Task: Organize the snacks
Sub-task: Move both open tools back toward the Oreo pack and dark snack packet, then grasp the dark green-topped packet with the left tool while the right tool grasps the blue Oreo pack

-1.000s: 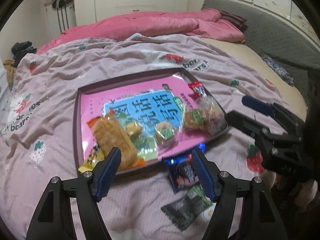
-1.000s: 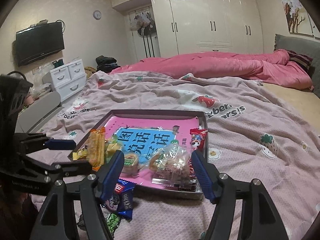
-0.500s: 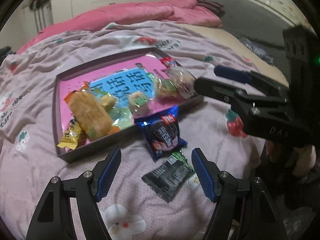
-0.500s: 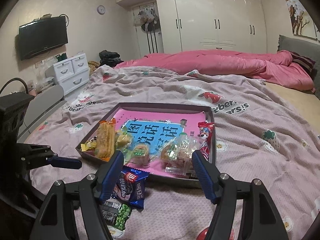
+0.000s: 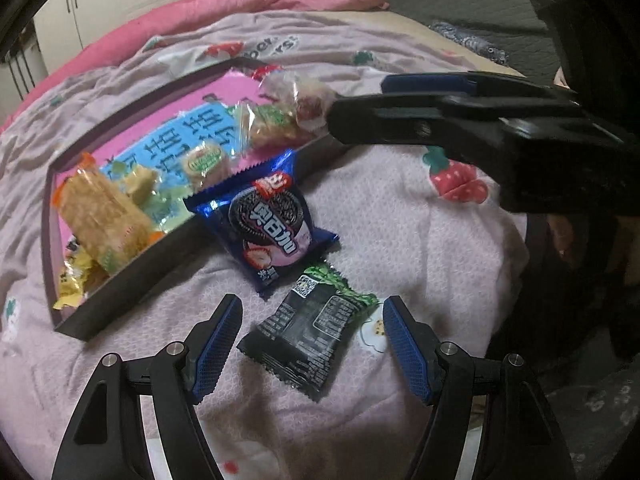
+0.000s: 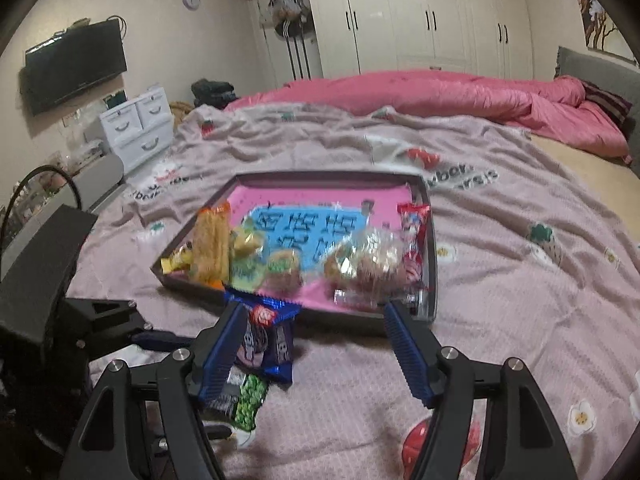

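Blue-padded left gripper (image 5: 312, 340) is angling steeply down, jaws wide, straddling the black-and-green snack packet (image 5: 310, 336) on the pink bedspread (image 5: 400, 220) without touching. Right gripper (image 6: 310, 350) is hovering open, empty, near the dark tray (image 6: 430, 264).

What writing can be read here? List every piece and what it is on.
"奥利奥": blue cookie packet, printed sideways.
"说话 写话": blue panel of the pink sheet in the tray, partly covered by snacks.
"...ars!": blanket, word cut off.
Fine print and QR code on the black packet: too small to read.
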### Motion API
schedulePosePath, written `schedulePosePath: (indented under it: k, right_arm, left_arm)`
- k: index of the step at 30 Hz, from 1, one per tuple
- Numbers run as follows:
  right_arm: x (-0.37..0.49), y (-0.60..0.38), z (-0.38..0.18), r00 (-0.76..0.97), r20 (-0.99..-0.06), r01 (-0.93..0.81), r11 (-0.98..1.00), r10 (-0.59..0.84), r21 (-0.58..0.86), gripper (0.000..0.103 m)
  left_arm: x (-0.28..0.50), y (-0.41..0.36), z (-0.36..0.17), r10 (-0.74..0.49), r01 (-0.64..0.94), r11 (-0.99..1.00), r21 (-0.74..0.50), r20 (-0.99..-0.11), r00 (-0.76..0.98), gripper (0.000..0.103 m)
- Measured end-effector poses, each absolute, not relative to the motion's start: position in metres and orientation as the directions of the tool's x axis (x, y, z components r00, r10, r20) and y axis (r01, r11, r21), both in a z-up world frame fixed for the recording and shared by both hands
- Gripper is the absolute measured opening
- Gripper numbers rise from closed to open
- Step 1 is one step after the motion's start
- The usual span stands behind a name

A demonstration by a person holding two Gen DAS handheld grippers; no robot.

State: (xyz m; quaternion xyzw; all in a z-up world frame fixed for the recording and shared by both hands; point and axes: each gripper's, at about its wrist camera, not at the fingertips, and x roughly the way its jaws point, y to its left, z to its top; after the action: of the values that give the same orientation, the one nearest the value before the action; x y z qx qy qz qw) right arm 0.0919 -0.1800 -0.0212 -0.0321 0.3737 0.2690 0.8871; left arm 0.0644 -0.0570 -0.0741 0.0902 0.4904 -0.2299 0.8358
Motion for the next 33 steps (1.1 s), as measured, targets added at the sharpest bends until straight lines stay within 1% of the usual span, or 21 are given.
schedulePosePath:
  k: [4, 12, 14, 15, 16, 18, 20, 23, 26, 33]
  right_arm:
    - [0.095, -0.176, -0.031, 0.528, -0.711, -0.509, 0.843, 0.466, 0.175, 0.071]
    - [0.096, -0.161, -0.046, 0.474, -0.743, -0.528, 0.828, 0.472, 0.189, 0.070]
    - [0.098, -0.159, -0.049, 0.465, -0.748, -0.528, 0.827, 0.473, 0.195, 0.070]
    - [0.099, -0.157, -0.051, 0.457, -0.751, -0.529, 0.824, 0.477, 0.202, 0.070]
    - [0.100, -0.155, -0.053, 0.449, -0.753, -0.530, 0.822, 0.481, 0.209, 0.070]
    - [0.101, -0.149, -0.057, 0.432, -0.761, -0.535, 0.816, 0.485, 0.217, 0.070]
    - [0.102, -0.143, -0.061, 0.422, -0.768, -0.541, 0.814, 0.482, 0.213, 0.070]
    - [0.103, -0.133, -0.066, 0.418, -0.779, -0.548, 0.813, 0.468, 0.194, 0.070]
    - [0.107, -0.123, -0.071, 0.418, -0.785, -0.551, 0.815, 0.456, 0.180, 0.070]
    - [0.117, -0.108, -0.085, 0.416, -0.806, -0.507, 0.843, 0.422, 0.180, 0.070]
  left_arm:
    - [0.072, -0.054, -0.082, -0.304, 0.475, 0.875, -0.090, -0.867, 0.396, 0.074]
    - [0.083, -0.046, -0.095, -0.422, 0.461, 0.853, -0.244, -0.842, 0.337, 0.073]
    - [0.083, -0.044, -0.095, -0.438, 0.460, 0.849, -0.262, -0.836, 0.332, 0.066]
    - [0.082, -0.045, -0.094, -0.442, 0.463, 0.846, -0.265, -0.834, 0.330, 0.065]
    - [0.082, -0.045, -0.094, -0.444, 0.466, 0.844, -0.266, -0.834, 0.327, 0.060]
    - [0.082, -0.044, -0.095, -0.445, 0.465, 0.843, -0.271, -0.837, 0.319, 0.057]
    - [0.082, -0.040, -0.095, -0.458, 0.459, 0.839, -0.292, -0.835, 0.306, 0.051]
    - [0.080, -0.033, -0.094, -0.468, 0.449, 0.838, -0.311, -0.833, 0.295, 0.045]
    - [0.075, -0.028, -0.093, -0.461, 0.437, 0.843, -0.313, -0.839, 0.290, 0.043]
    - [0.068, -0.022, -0.092, -0.455, 0.417, 0.852, -0.317, -0.842, 0.290, 0.042]
